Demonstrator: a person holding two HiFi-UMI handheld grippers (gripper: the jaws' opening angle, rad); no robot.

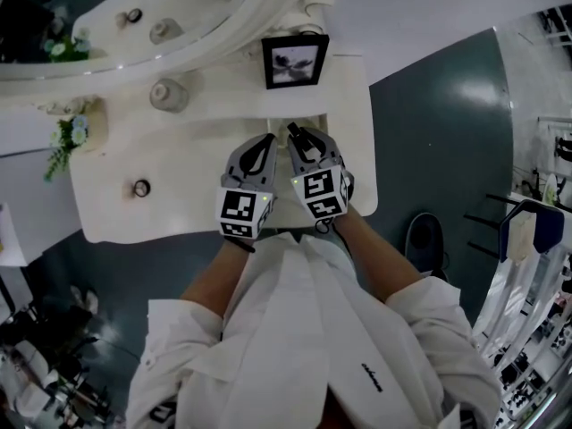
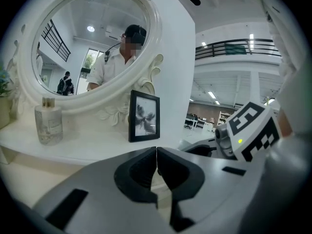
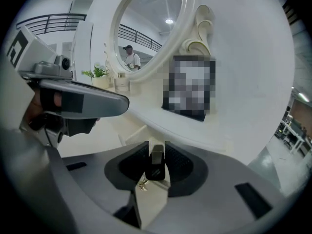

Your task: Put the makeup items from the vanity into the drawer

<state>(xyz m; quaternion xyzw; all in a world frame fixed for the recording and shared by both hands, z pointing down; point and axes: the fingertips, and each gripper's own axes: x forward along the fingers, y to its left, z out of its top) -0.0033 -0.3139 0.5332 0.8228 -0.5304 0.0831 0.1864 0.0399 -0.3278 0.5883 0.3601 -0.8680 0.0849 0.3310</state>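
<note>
Pinches a small black makeup stick [image 3: 156, 168] in the narrowly set jaws of the right gripper [image 3: 156, 149], mid-frame above the front of the white vanity [image 1: 179, 217], just below the framed picture [image 1: 295, 61]. Holds the left gripper [image 2: 156, 152] closed on nothing, alongside. Judged mid-carry: next calls for finding the drawer, not clearly in view, lowering the stick in and releasing. Shows a glass bottle [image 1: 168, 94], a round jar [image 1: 141, 188] and flowers [image 1: 67, 141] at left, well clear of the path.

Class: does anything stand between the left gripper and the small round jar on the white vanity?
Nothing visible does: only bare white vanity top lies between the left gripper and the small round jar; the clear glass bottle stands farther back.
</note>
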